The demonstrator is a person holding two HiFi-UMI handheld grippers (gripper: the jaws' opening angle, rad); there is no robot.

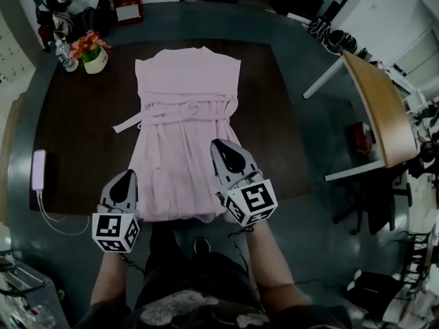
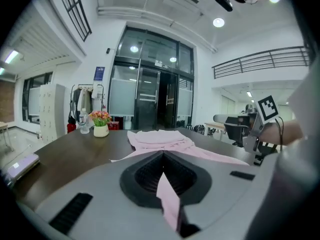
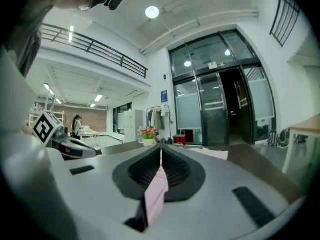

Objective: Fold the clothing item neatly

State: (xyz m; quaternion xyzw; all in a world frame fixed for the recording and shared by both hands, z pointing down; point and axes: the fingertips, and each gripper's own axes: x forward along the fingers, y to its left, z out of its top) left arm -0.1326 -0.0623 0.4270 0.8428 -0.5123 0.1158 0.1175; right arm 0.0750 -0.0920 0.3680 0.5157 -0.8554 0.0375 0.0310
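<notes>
A pale pink robe-like garment (image 1: 185,108) with a tie belt lies flat along the dark table (image 1: 75,129), its hem toward me. My left gripper (image 1: 127,178) is at the hem's left corner and my right gripper (image 1: 223,148) is over the hem's right side, lifted a little. In the left gripper view the left gripper (image 2: 163,159) is shut with a strip of pink fabric (image 2: 169,199) pinched between its jaws. The right gripper (image 3: 160,156) is likewise shut on a fold of the pink fabric (image 3: 156,194). The rest of the garment (image 2: 160,138) stretches away across the table.
A flower pot (image 1: 95,57) and a water bottle (image 1: 65,57) stand at the table's far left corner. A pink device (image 1: 38,170) with a white cable lies at the left edge. A red box (image 1: 127,4) sits beyond the table. A wooden desk (image 1: 377,108) stands to the right.
</notes>
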